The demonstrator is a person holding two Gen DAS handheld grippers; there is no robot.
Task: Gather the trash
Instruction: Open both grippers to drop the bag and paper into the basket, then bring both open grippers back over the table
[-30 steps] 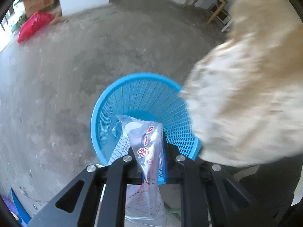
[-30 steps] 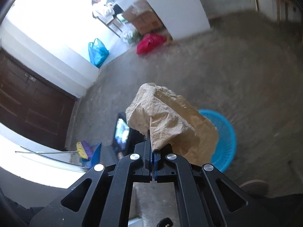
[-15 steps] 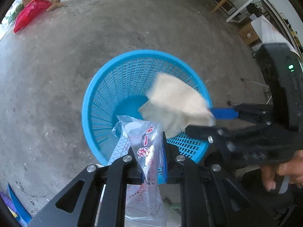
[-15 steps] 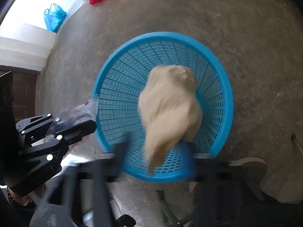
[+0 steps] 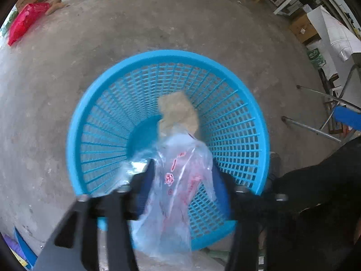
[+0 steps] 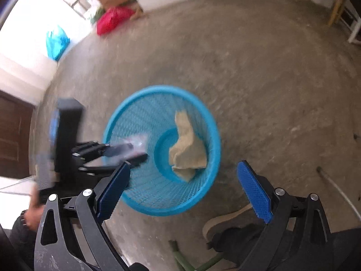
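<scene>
Both fisheye views bend hard toward the edges, with black vignette in the corners. Daylight is soft and even across the concrete floor [image 5: 135, 33], casting only faint shadows. In the right wrist view the doorway [image 6: 29, 22] at upper left is blown out to white glare. Motion blur smears the left gripper [image 5: 182, 180] and the clear plastic bag [image 5: 178, 187] between its jaws in the left wrist view; the blue basket [image 5: 90, 103] stays fairly sharp. In the right wrist view the floor streaks, while the right gripper [image 6: 182, 192] is crisp.
</scene>
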